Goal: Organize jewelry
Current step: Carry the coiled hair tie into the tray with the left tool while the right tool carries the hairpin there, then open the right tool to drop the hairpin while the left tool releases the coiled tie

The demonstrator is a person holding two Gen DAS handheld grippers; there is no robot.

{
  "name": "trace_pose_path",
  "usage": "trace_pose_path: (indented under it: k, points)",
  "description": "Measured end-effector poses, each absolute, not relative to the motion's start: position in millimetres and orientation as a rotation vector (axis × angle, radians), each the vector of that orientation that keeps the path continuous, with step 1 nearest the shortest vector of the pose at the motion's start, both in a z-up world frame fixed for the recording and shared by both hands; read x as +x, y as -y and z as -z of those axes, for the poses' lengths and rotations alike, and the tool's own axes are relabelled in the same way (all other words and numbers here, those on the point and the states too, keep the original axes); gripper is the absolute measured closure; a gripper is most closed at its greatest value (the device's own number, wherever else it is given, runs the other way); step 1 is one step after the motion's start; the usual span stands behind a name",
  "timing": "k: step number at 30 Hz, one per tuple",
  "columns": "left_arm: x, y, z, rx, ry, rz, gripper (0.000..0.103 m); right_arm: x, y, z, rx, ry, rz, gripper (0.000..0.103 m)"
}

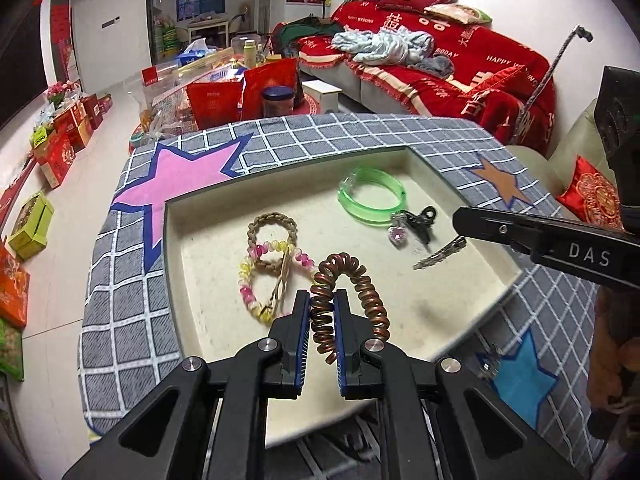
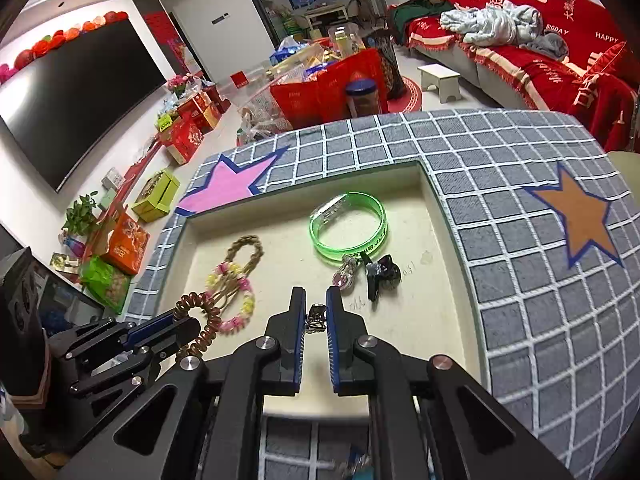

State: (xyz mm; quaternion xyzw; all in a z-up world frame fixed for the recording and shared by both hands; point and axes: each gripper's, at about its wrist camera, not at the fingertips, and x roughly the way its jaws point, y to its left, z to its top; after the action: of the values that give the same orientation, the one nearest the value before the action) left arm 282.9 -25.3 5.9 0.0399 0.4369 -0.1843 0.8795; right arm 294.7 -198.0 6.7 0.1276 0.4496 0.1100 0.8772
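My left gripper (image 1: 322,300) is shut on a brown spiral hair tie (image 1: 352,300) and holds it over the near part of the cream tray (image 1: 440,312); the tie also shows in the right wrist view (image 2: 200,320). My right gripper (image 2: 316,308) is shut on a small metal hair clip (image 2: 316,318), seen from the left wrist as a thin silver piece (image 1: 440,254) at its tip. In the tray lie a green bangle (image 2: 348,228), a beaded pink-yellow bracelet (image 2: 236,300), a braided tan band (image 2: 244,252), a pink gem charm (image 2: 345,276) and a black clip (image 2: 382,276).
The tray sits sunk in a grey checked cloth (image 2: 520,280) with pink (image 2: 232,184), orange (image 2: 580,216) and blue (image 1: 520,372) stars. Small items lie on the cloth near the blue star (image 1: 490,362). Red bags, boxes and a red sofa (image 1: 460,60) stand beyond.
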Motion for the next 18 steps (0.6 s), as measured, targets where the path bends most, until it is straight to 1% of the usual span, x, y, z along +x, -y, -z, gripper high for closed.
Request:
trace_pose_path:
  k: [5,10,13,15,18]
  points:
    - [297.1,31.7,7.7,0.098,-0.941,0.362,0.074,305.8,212.2,12.0,0.279,-0.959,-0.207,0.092]
    - [300.9,36.8,17.4,0.131,-0.956,0.343,0.074,306.7,225.2,15.9,0.299,-0.947,-0.213,0.092]
    - [300.8,38.8,20.7,0.156,-0.957,0.328,0.074,305.2,226.9,18.1,0.296,-0.948,-0.215,0.091]
    - [299.9,39.4,21.2,0.165,-0.958,0.325,0.074,304.5,228.2,21.0,0.295,-0.959,-0.214,0.087]
    - [298.8,39.4,21.5,0.174,-0.958,0.315,0.074,304.8,229.9,28.9,0.286,-0.988,-0.2,0.087]
